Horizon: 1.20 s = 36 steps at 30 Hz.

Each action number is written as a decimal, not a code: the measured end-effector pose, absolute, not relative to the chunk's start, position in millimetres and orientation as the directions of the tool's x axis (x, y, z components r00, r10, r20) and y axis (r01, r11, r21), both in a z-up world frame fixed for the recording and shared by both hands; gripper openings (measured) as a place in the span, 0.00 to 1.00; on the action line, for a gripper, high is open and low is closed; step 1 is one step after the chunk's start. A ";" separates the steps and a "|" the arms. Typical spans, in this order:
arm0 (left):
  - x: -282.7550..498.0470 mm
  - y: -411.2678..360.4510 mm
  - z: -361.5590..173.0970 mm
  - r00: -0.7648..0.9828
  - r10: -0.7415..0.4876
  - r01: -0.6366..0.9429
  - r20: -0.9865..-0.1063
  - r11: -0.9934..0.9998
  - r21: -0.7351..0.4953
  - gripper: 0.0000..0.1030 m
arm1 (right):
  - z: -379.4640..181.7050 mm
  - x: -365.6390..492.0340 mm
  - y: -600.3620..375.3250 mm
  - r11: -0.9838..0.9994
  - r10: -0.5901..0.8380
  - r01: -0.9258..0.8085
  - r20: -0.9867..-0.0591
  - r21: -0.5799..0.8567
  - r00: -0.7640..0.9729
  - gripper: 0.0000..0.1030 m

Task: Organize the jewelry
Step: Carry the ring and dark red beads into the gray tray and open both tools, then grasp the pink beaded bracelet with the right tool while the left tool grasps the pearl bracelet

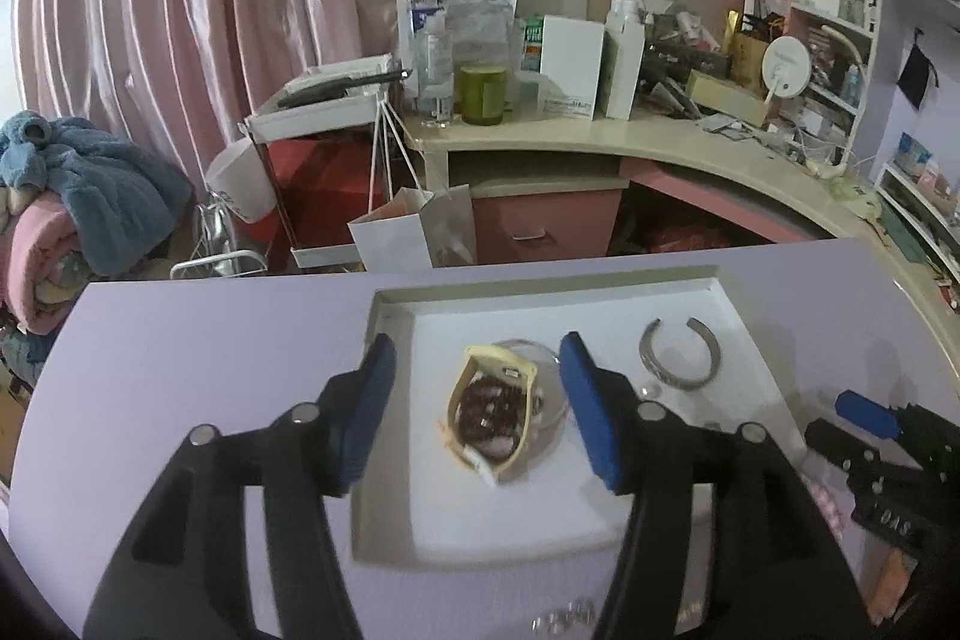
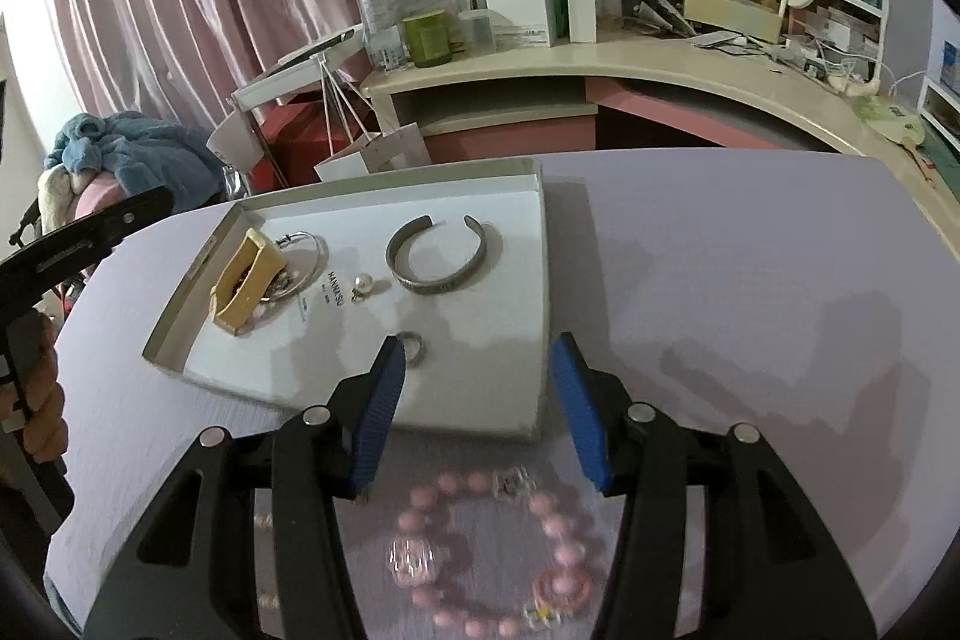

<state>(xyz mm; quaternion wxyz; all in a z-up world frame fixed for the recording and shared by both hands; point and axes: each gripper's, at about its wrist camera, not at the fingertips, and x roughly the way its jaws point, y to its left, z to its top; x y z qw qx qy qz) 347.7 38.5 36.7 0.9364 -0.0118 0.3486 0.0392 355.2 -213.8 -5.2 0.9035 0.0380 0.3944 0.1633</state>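
Nearest the right gripper (image 2: pixel 474 412), whose jaws stand wide and empty, the pink bead bracelet (image 2: pixel 501 550) lies on the lilac table (image 2: pixel 720 280), outside the white tray (image 2: pixel 543 280). A grip on one bead risks slipping. Farther off, the left gripper (image 1: pixel 477 409), equally wide and empty, hovers over the yellow pouch (image 1: pixel 489 415); descending may crush it.

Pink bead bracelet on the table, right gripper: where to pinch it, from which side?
Judging by its pose, come from above: the pink bead bracelet lies flat as an open loop on the lavender table, below the open right gripper. Pinch the plain bead run on the near right arc, one finger inside the loop, avoiding bulky charms.
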 end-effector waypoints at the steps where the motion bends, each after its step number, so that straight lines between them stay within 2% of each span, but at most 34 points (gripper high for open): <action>1: 341.9 38.7 39.3 0.757 0.065 -0.082 -0.650 0.997 0.004 0.62 | -4.4 351.8 -215.8 0.944 0.326 -0.265 -0.698 0.199 0.637 0.52; 16: 208.5 55.9 50.5 0.795 0.060 -0.128 -0.604 0.989 -0.071 0.84 | -4.0 281.5 -235.1 0.952 0.306 -0.223 -0.690 0.210 0.656 0.52; 25: 164.2 58.9 36.9 0.804 0.073 -0.136 -0.590 0.989 -0.063 0.88 | -17.4 259.7 -238.1 0.959 0.281 -0.205 -0.712 0.193 0.643 0.52; 36: 153.1 54.4 22.4 0.792 0.077 -0.125 -0.606 0.991 -0.037 0.91 | -22.5 260.3 -237.4 0.974 0.224 -0.174 -0.723 0.144 0.654 0.52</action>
